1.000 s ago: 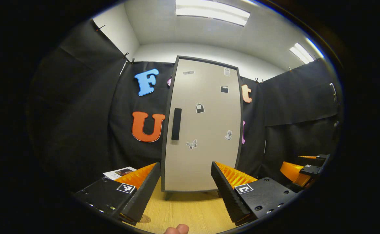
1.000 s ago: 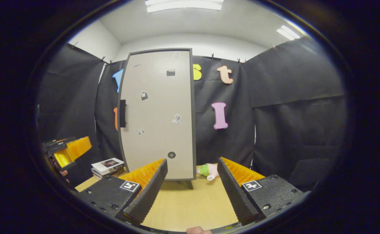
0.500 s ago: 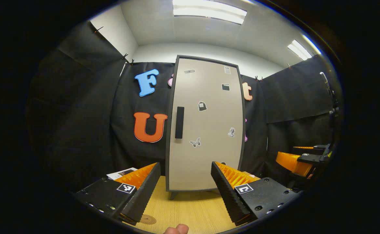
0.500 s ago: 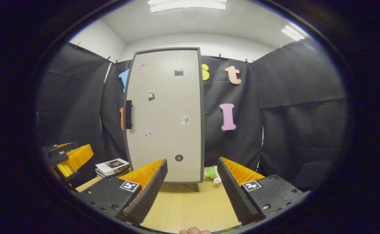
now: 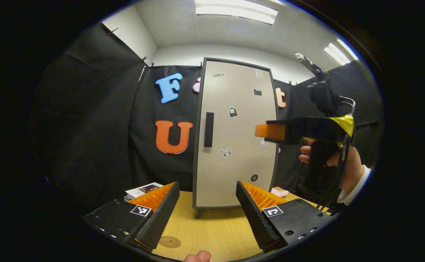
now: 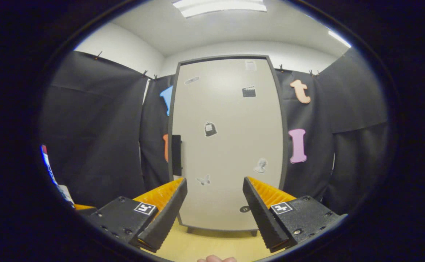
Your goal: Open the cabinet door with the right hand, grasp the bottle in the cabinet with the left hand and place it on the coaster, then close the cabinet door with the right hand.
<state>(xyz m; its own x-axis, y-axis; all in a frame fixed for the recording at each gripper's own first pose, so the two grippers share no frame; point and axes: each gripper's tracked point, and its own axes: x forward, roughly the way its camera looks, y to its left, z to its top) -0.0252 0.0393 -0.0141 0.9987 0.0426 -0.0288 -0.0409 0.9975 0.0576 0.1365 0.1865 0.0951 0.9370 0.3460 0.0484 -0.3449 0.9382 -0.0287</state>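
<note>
Both sets of jaws stand spread with nothing between them. The left gripper [image 5: 207, 202] hangs low over the wooden table [image 5: 212, 233], with the round coaster [image 5: 169, 241] just below its left finger. The right gripper [image 6: 215, 203] is raised in front of the cabinet door [image 6: 227, 145], which is closed, its dark handle [image 6: 176, 154] at the left edge. The bottle can't be seen behind it. A hand [image 5: 343, 171] grips the right gripper's handle.

In the left gripper view we look forward from low over the table [image 5: 212, 233], a little back from the cabinet [image 5: 236, 145], facing its closed door. In the right gripper view we face that cabinet [image 6: 227, 145] from higher and nearer. We share the door front in both
</note>
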